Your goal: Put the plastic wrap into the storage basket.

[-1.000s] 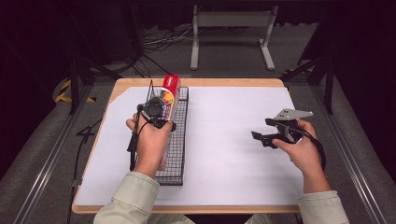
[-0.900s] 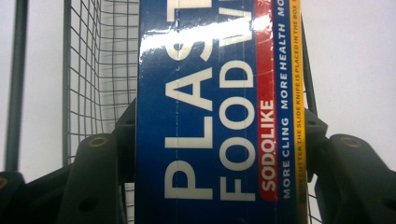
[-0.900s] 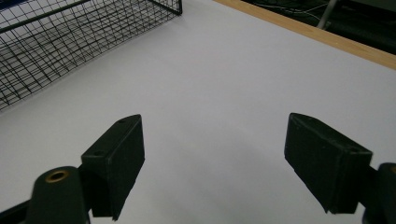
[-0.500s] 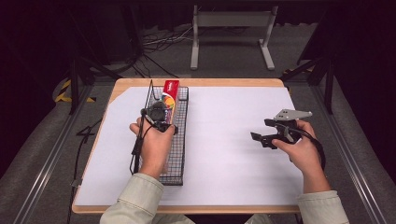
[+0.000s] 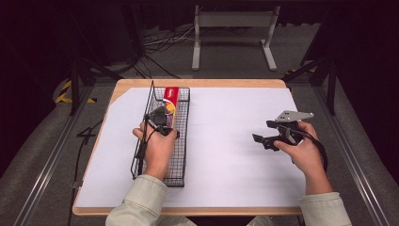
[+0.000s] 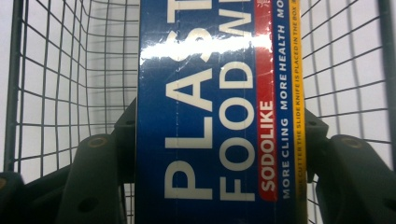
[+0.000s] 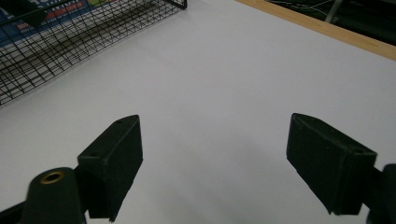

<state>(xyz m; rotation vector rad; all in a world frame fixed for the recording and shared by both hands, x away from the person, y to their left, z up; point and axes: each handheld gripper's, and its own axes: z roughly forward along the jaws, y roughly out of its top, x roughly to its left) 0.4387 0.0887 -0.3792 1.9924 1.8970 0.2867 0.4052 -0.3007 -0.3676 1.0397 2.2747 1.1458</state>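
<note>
While the left gripper (image 5: 162,123) stays clamped on the plastic-wrap box (image 5: 171,98), the high view shows it lower than in the 2 earlier frames: the box, once tipped up above the wire basket (image 5: 181,155), now lies nearly flat inside it, at the upper left of the frame. I judge the placing is almost finished and letting go comes next. At centre right, the right gripper (image 5: 263,140) sits over bare white table cover (image 5: 226,141), its jaws having just spread a little wider, with nothing between them.

Seen from the left gripper view, the box (image 6: 219,112) runs up the middle of the frame, pinched between the 2 jaws at the lower left and lower right. Basket mesh (image 6: 60,70) stands close on both sides and behind, so the box is within the walls; nothing else lies in the basket.

From the right gripper view, the 2 jaws (image 7: 212,158) stand wide apart and empty above the white cover (image 7: 233,70). In the upper left corner the basket (image 7: 70,42) holds the box (image 7: 51,16), visible through the mesh.
</note>
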